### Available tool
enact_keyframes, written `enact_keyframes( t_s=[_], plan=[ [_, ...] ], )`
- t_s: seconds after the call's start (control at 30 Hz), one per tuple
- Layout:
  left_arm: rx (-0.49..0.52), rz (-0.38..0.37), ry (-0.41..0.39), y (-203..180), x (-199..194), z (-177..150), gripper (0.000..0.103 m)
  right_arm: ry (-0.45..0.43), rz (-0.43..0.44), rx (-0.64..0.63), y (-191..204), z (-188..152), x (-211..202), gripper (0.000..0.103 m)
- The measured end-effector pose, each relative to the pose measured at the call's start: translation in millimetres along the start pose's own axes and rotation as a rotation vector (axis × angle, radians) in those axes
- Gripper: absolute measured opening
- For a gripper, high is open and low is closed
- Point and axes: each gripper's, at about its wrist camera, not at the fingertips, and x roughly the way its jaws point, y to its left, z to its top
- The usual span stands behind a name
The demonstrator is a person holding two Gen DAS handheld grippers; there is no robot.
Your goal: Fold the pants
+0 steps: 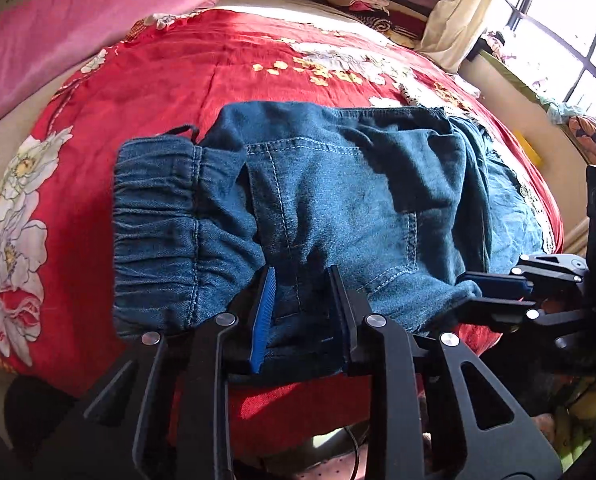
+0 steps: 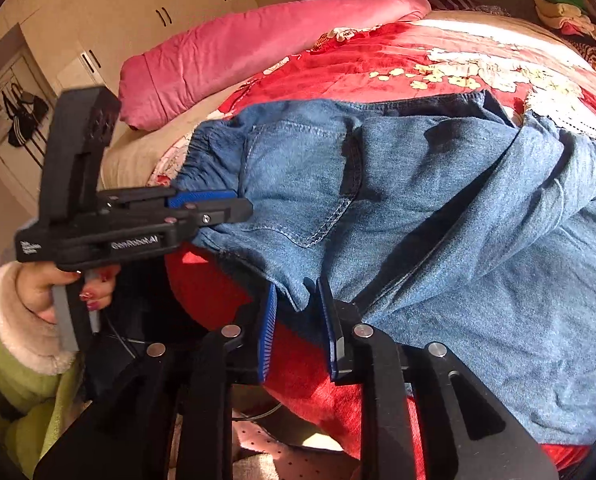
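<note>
Black linkage arms of both tongs fill the near edge of each view. My left tongs [image 1: 302, 280] stand narrow, their 2 pads closed on the near hem of the pants [image 1: 338, 200], close to the gathered elastic waistband on the left. My right tongs [image 2: 298, 292] stand a little apart: a corner of denim hangs between the pads, but neither pad presses it, and red cloth shows in the gap below. From the left camera they sit just right of the left tongs, at the same near edge. Those blue denim pants lie partly folded and rumpled across the middle of the red flowered bedspread [image 1: 178, 80], waistband left. My left hand [image 2: 58, 284], in a green fleece-cuffed sleeve, grips its handle. Far left lies a pink quilt [image 1: 78, 32]; far right, a window [image 1: 570, 20]
</note>
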Motion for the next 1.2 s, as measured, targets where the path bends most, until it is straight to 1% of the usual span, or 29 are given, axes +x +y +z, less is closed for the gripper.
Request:
enact_keyframes(
  t_s=[0.03, 0.07, 0.1, 0.17, 0.27, 0.3, 0.37, 0.4, 0.43, 0.53, 0.6, 0.67, 0.73, 0.77, 0.8, 0.87, 0.93, 0.97, 1.0, 1.03, 1.1, 1.2],
  plan=[
    [0.005, -0.003, -0.003, 2.5, -1.2, -1.2, 0.020, -0.029, -0.002, 0.007, 0.5, 2.3, -7.9, 0.042],
    [0.006, -0.011, -0.005, 4.1, -2.5, -2.0, 0.020, -0.056, -0.002, 0.011, 1.1, 5.2, -14.5, 0.046],
    [0.007, -0.016, -0.007, 5.1, -3.0, -3.0, 0.020, -0.077, -0.003, 0.012, 1.9, 8.5, -19.0, 0.047],
    [0.015, -0.016, -0.012, 5.0, -2.1, -4.1, 0.020, -0.089, -0.023, 0.004, 3.5, 16.5, -17.1, 0.047],
    [0.018, -0.010, -0.018, 3.5, -0.3, -4.1, 0.020, -0.050, -0.045, -0.001, 4.2, 21.5, 3.4, 0.047],
    [0.019, -0.009, -0.020, 3.0, -0.3, -4.2, 0.020, -0.024, -0.052, 0.004, 2.4, 21.3, 12.4, 0.047],
    [0.023, -0.009, -0.023, 3.0, 0.4, -5.0, 0.020, 0.069, -0.110, 0.033, -4.8, 13.3, 34.2, 0.047],
    [0.024, -0.012, -0.023, 3.4, 0.9, -5.3, 0.020, 0.088, -0.119, 0.049, -9.1, 8.9, 43.2, 0.047],
    [0.021, -0.014, -0.022, 3.6, 2.1, -5.0, 0.020, 0.071, -0.119, 0.051, -10.7, 6.9, 45.0, 0.047],
    [0.020, -0.010, -0.027, 3.5, 5.3, -4.9, 0.020, 0.064, -0.110, 0.053, -10.4, 6.8, 43.0, 0.047],
    [0.017, -0.009, -0.031, 3.0, 6.2, -3.8, 0.020, 0.048, -0.080, 0.075, -13.1, 5.9, 36.8, 0.047],
    [0.014, -0.015, -0.044, 1.9, 2.3, -2.2, 0.021, 0.005, -0.029, 0.086, -14.5, 8.0, 20.0, 0.047],
    [0.010, -0.046, -0.069, -0.9, -9.1, -0.8, 0.030, -0.062, -0.016, 0.090, -13.9, 9.4, -3.9, 0.047],
    [0.010, -0.056, -0.079, -3.5, -15.5, 0.2, 0.042, -0.090, -0.021, 0.101, -18.0, 11.0, -15.8, 0.048],
    [0.017, -0.052, -0.087, -7.8, -21.7, 1.7, 0.047, -0.117, -0.029, 0.121, -23.1, 12.3, -27.3, 0.050],
    [0.036, -0.050, -0.112, -17.0, -33.8, 6.6, 0.050, -0.166, -0.046, 0.165, -35.9, 13.6, -46.4, 0.054],
    [0.049, -0.072, -0.144, -26.9, -45.1, 12.0, 0.058, -0.193, -0.104, 0.198, -49.2, 16.0, -60.1, 0.058],
    [0.059, -0.083, -0.156, -32.6, -48.9, 15.1, 0.064, -0.199, -0.128, 0.208, -55.2, 16.7, -65.5, 0.060],
    [0.070, -0.091, -0.163, -38.4, -51.3, 18.2, 0.067, -0.207, -0.143, 0.220, -61.5, 17.5, -70.7, 0.062],
    [0.079, -0.099, -0.167, -44.3, -52.1, 21.2, 0.068, -0.213, -0.161, 0.234, -68.1, 20.2, -75.1, 0.063],
    [0.090, -0.127, -0.167, -55.4, -50.0, 27.0, 0.073, -0.228, -0.194, 0.253, -81.4, 23.3, -85.7, 0.065],
    [0.117, -0.171, -0.145, -74.7, -39.2, 33.6, 0.075, -0.226, -0.234, 0.255, -101.4, 37.4, -93.2, 0.071]
  ],
)
